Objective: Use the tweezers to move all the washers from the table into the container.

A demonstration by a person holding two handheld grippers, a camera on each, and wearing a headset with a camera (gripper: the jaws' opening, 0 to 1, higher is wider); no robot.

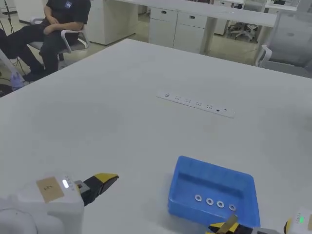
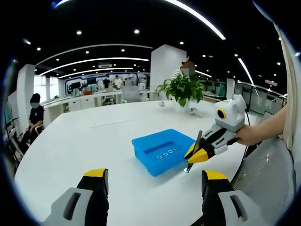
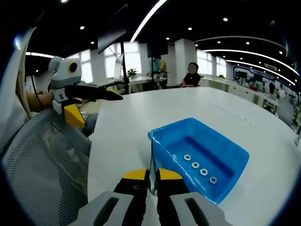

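head view: 4 small metal ring washers [image 1: 209, 201] in a row inside blue rectangular plastic container [image 1: 214, 187]; left gripper [image 1: 109, 179] well apart | left gripper view: own jaws wide, empty | right gripper view: right gripper [image 3: 151, 175] pinched narrow on thin metal tweezers [image 3: 151, 155], tips by container rim | step: transfer looks done; next: scan table for strays

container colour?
Solid blue. The container shows best in the right gripper view.
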